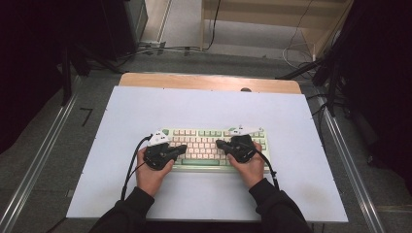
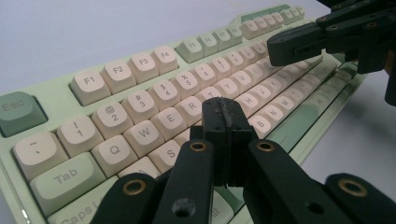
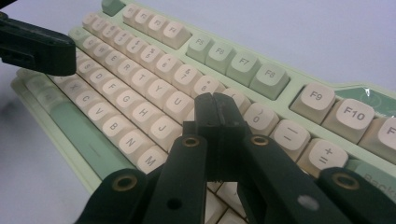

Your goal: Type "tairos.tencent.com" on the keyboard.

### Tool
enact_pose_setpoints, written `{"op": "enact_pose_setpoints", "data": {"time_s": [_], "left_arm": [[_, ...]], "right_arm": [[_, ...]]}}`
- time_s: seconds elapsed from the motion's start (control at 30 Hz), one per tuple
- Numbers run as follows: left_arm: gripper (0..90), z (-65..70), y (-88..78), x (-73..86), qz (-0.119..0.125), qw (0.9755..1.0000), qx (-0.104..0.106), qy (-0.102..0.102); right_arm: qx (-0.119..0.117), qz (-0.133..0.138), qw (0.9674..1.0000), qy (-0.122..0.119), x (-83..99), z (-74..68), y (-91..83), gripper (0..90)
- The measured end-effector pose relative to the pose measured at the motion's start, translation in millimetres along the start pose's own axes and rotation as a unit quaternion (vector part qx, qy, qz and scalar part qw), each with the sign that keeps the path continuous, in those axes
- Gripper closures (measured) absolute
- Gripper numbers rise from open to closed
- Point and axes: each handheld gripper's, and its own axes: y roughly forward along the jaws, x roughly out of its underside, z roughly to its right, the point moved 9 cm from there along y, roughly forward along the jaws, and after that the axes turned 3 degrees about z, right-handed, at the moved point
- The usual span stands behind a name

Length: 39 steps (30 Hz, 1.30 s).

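A: The left gripper (image 1: 181,148) sits over the left half of the keyboard (image 1: 214,133), its jaws pressed flat together with nothing between them. In the left gripper view the closed tip (image 2: 223,113) hangs just above the letter rows, with the R key (image 2: 191,105) just to its left and the T key partly behind it.

B: And the right gripper (image 1: 219,144) matches it — jaws closed on each other, holding nothing. It hovers over the right half of the keyboard, and in the right gripper view its tip (image 3: 215,108) stands between the U key (image 3: 177,101) on its left and the 0 key (image 3: 259,116) on its right.

A: Whether either tip touches a key, the pictures do not settle.

B: The two tips point toward each other across the middle of the keyboard, near but apart. Each gripper view shows the other gripper farther off, above the far keys.

A: The keyboard itself — pale green case, cream keys — lies on the white table (image 1: 145,107), directly beneath both grippers, its long side running between them. The person's left hand (image 1: 151,172) and right hand (image 1: 252,167) hold the grippers from the near edge.
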Motion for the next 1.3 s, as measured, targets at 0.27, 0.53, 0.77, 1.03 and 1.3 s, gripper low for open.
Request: {"op": "enact_pose_setpoints", "data": {"time_s": [0.27, 0.53, 0.77, 1.03, 1.3], "left_arm": [[90.0, -0.9, -0.1, 0.3, 0.000, 1.0000, -0.001, -0.001], [90.0, -2.6, -0.4, 0.8, -0.001, 1.0000, -0.003, -0.002], [90.0, -3.4, -1.3, 0.0, 0.001, 1.0000, -0.004, -0.002], [90.0, -4.0, -2.2, -0.3, 0.002, 1.0000, -0.003, -0.002], [90.0, -4.0, -2.2, -0.2, 0.002, 1.0000, -0.003, -0.002]], "right_arm": [[-0.009, 0.004, 0.9999, -0.007, -0.6, -6.2, -4.5, 88.0], [-0.020, 0.000, 0.9997, -0.013, 2.4, -13.2, -5.5, 88.0], [-0.029, -0.004, 0.9994, -0.019, 5.4, -20.1, -3.9, 88.0], [-0.034, -0.012, 0.9991, -0.023, 9.3, -25.2, -0.9, 87.9], [-0.036, -0.017, 0.9989, -0.025, 12.1, -27.7, 0.7, 88.0]]}}
